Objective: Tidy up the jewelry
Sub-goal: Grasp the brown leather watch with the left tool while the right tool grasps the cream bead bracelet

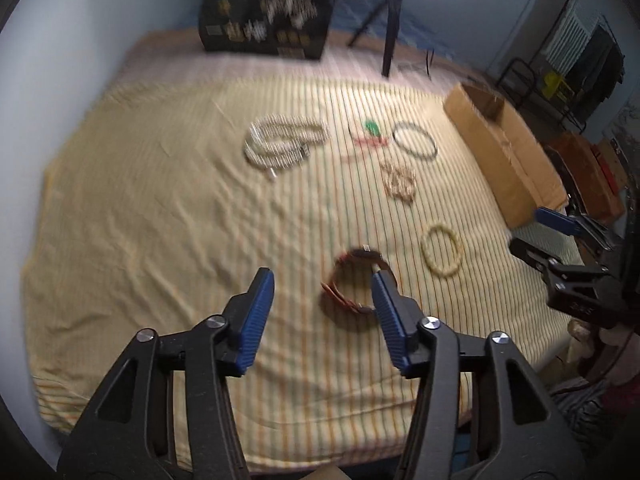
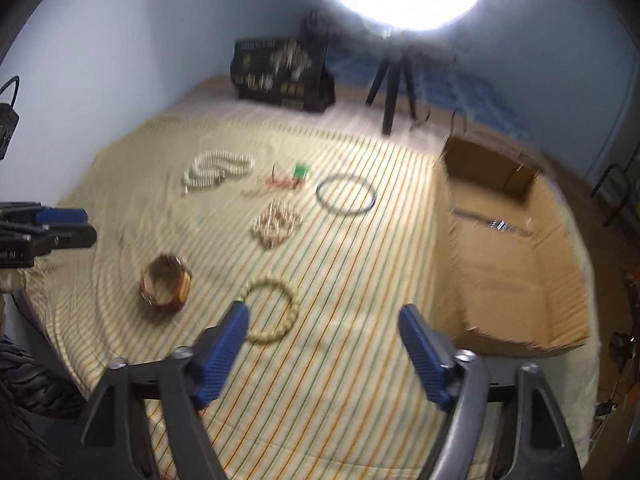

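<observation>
Jewelry lies on a striped yellow cloth (image 1: pixel 160 200). A red-brown bangle (image 1: pixel 348 258) sits just ahead of my left gripper (image 1: pixel 322 280), behind its right fingertip; the jaws are open with only cloth between them. A cream beaded bracelet (image 2: pixel 268 338) lies by the left fingertip of my right gripper (image 2: pixel 323 312), which is open and holds nothing. Farther off are a gold chain cluster (image 2: pixel 276 224), a thin dark hoop (image 2: pixel 346 213), a pearl necklace (image 2: pixel 218 168) and a red-and-green piece (image 2: pixel 284 178). The view is motion-blurred.
An open cardboard box (image 2: pixel 508 260) rests on the cloth's right side. At the far end, a black jewelry display board (image 2: pixel 280 72) leans against the wall beside a ring light on a tripod (image 2: pixel 394 80). Each gripper shows at the edge of the other's view.
</observation>
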